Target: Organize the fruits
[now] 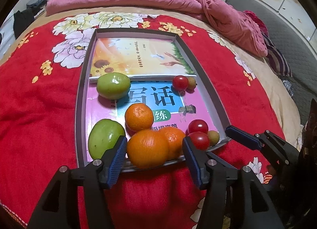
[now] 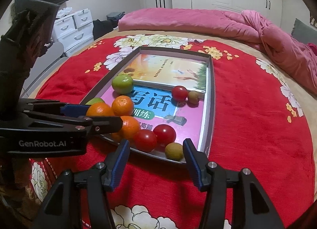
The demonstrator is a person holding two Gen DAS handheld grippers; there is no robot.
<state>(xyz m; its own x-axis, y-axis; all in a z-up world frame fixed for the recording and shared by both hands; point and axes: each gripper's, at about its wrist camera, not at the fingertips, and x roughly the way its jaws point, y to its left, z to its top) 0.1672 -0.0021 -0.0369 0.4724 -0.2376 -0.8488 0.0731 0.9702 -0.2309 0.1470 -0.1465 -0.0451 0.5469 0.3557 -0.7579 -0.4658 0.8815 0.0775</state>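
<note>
Left wrist view: the left hand-held gripper (image 1: 154, 145) hangs over the near edge of the shallow tray (image 1: 206, 66) on the bed (image 1: 29, 100), its jaws spread with the nearest orange (image 1: 147, 148) framed between them, though the pads do not appear to press on it. Three oranges cluster here: this one, a second orange (image 1: 175, 139) touching it on the right, and a third orange (image 1: 139, 117) just behind. They look firm, round and dimpled, so a grip across the widest part should hold, but being round they would likely roll on the glossy pink book (image 1: 99, 98) beneath. A green fruit (image 1: 105, 138) sits just left of the left finger and may be nudged; another green fruit (image 1: 113, 85) lies farther back against the sunflower book (image 1: 138, 56). Two cherry tomatoes (image 1: 198, 133) sit close to the right finger; they look thin-skinned and smooth, so I judge them fragile and needing light pressure. Right wrist view: the right hand-held gripper (image 2: 156, 149) also stands spread and empty, hovering at the tray's near corner. A small brownish fruit (image 2: 174, 151) lies between its fingertips in the picture, with a cherry tomato (image 2: 145, 140) beside the left finger. The left hand-held gripper reaches in from the left, crowding the oranges. Another tomato (image 2: 179, 93) and small fruit (image 2: 193, 97) rest farther back, well apart.
</note>
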